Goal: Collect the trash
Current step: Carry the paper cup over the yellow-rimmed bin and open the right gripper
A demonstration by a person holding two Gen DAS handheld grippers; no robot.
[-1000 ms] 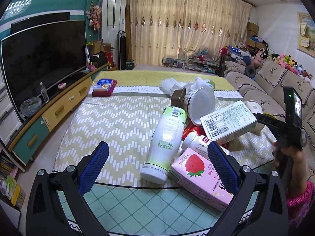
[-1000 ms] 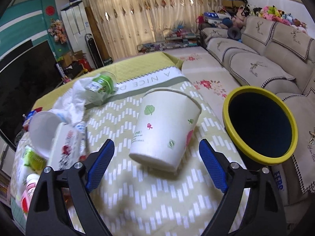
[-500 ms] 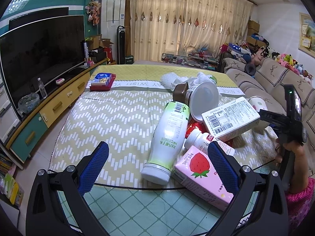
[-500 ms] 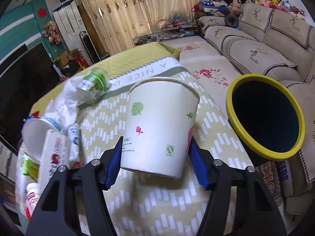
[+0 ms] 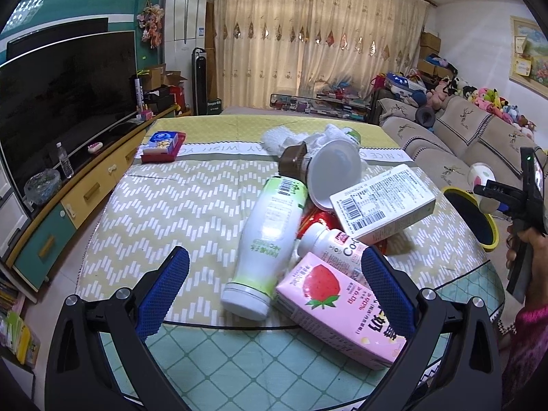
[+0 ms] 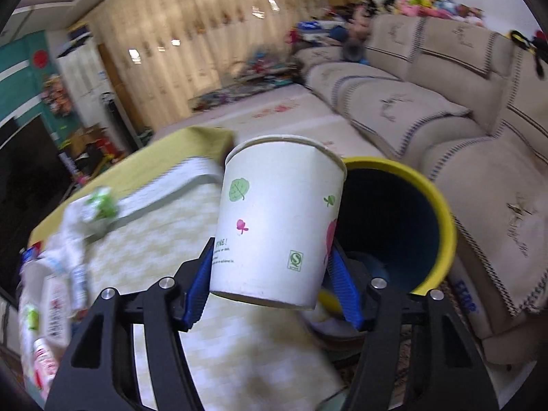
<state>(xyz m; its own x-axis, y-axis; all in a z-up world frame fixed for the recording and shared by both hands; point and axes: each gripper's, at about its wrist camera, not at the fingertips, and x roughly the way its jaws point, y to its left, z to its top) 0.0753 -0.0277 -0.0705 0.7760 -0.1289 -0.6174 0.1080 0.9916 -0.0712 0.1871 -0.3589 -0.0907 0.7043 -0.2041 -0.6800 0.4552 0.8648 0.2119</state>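
The right hand-held gripper (image 6: 270,291), clamped on a paper cup (image 6: 277,222), carries it toward the yellow-rimmed bin (image 6: 441,205); next, likely centre over the opening and release.

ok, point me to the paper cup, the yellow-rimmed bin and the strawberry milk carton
paper cup (image 6: 274,219): right wrist view, middle of its printed side wall.
yellow-rimmed bin (image 6: 441,205): right wrist view, yellow rim on the sofa side.
strawberry milk carton (image 5: 328,294): left wrist view, pink top face by the strawberry.

You are working in a living room: daylight is glowing through cream curtains (image 5: 308,30), a dark television (image 5: 65,92) is facing a beige sofa (image 5: 479,137).
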